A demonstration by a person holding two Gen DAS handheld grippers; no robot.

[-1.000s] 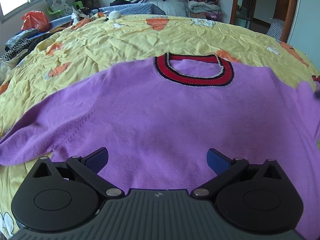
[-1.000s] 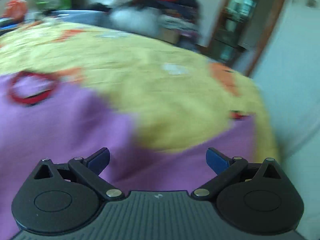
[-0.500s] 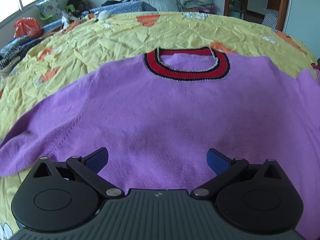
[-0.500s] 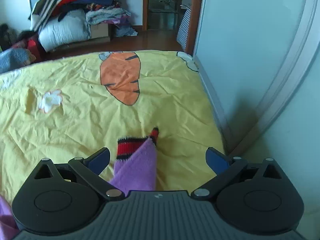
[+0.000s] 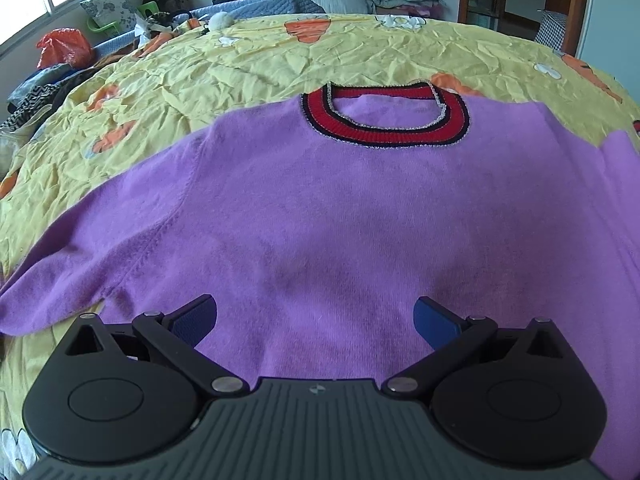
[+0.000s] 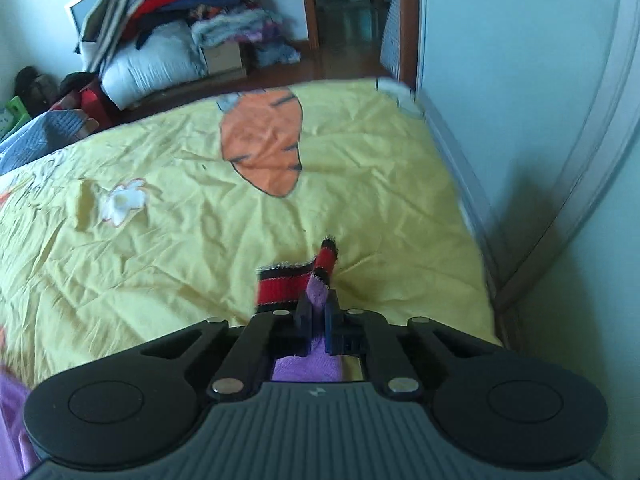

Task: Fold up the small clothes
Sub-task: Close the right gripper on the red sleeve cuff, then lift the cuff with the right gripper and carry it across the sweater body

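Observation:
A purple sweater (image 5: 320, 216) with a red and black collar (image 5: 384, 128) lies flat on the yellow bedspread (image 5: 240, 68), front up, sleeves spread. My left gripper (image 5: 316, 320) hovers open over the sweater's lower body, nothing between its fingers. In the right wrist view, my right gripper (image 6: 318, 316) is shut on the end of a purple sleeve (image 6: 318, 294), just behind its red and black striped cuff (image 6: 292, 284). The cuff sticks out past the fingertips and bends upward above the bedspread (image 6: 160, 240).
The bed's right edge runs along a pale wall or wardrobe (image 6: 520, 120). Piles of clothes and bedding (image 6: 160, 40) sit on the floor beyond the bed's far end. More clutter and an orange bag (image 5: 64, 46) lie at the far left by a window.
My right gripper swung right from the sweater's body to the sleeve end, then closed on the sleeve by the cuff. The left gripper stayed open over the sweater.

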